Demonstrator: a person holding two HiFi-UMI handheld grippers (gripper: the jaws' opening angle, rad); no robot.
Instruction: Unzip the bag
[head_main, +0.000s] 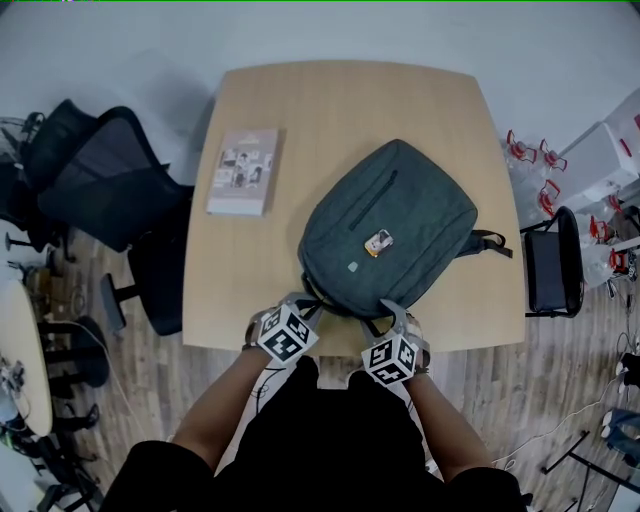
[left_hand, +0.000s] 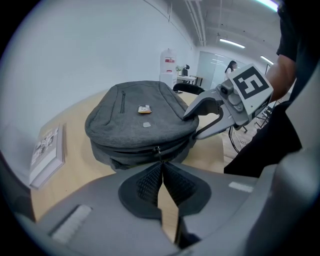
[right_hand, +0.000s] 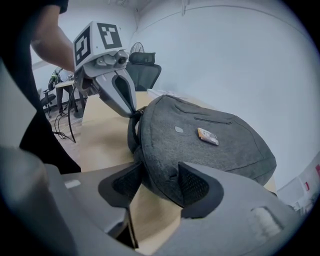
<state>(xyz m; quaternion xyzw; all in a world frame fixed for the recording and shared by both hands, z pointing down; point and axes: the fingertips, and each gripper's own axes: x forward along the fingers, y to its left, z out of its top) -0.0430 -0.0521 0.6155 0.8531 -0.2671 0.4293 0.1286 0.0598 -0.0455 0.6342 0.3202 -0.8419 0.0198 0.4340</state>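
A pale wooden counter (head_main: 350, 100) with rounded corners stands on a wood-plank floor (head_main: 560, 400) beside a plain white wall (left_hand: 75, 50). A grey bag (head_main: 390, 220) lies flat on the counter near the edge closest to the person, with a small orange tag (head_main: 378, 242) on top. A booklet (head_main: 243, 170) lies well apart from it, toward the counter's left side. A black office chair (head_main: 110, 180) stands left of the counter, and a dark chair (head_main: 548, 265) stands to its right. The left gripper (left_hand: 161, 166) has its fingers closed on the zipper pull (left_hand: 158, 151) at the bag's near edge. The fingers of the right gripper (right_hand: 161, 169) clasp the bag's near corner.
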